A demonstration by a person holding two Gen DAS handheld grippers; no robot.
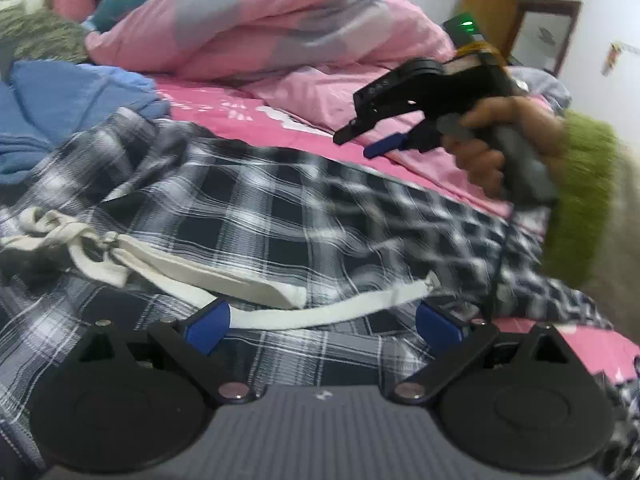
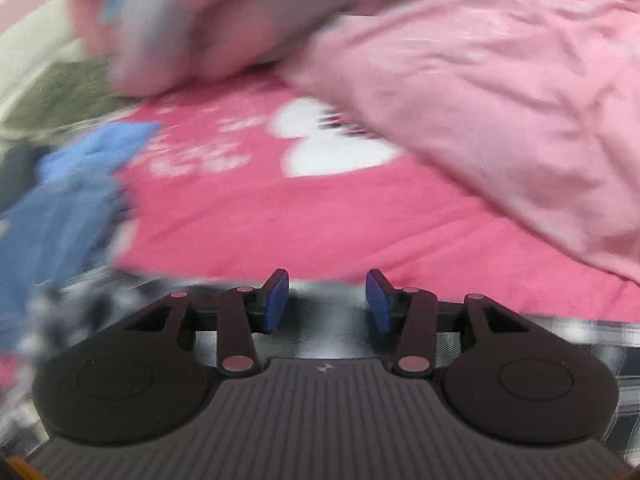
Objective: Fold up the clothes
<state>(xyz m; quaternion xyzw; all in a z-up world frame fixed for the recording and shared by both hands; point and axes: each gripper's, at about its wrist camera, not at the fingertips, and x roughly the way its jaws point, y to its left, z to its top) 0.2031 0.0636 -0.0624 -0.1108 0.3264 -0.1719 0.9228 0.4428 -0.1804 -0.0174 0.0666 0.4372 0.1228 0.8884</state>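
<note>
The left gripper [image 1: 322, 326] sits low over the plaid shirt [image 1: 256, 200], fingers wide apart, nothing pinched. A white string [image 1: 332, 312] lies between them. The shirt is spread on the pink sheet [image 1: 256, 118]. Further off, the right gripper [image 1: 370, 140] hangs over the shirt's far edge in a hand [image 1: 500, 148], fingers apart and empty. Behind are a blue cloth [image 1: 68, 96] and a pink quilt [image 1: 272, 24].

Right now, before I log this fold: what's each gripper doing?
Left gripper: open, low over the plaid garment, white drawstring between its fingers, not pinched.
Right gripper: open, empty, above the plaid garment's edge.
</note>
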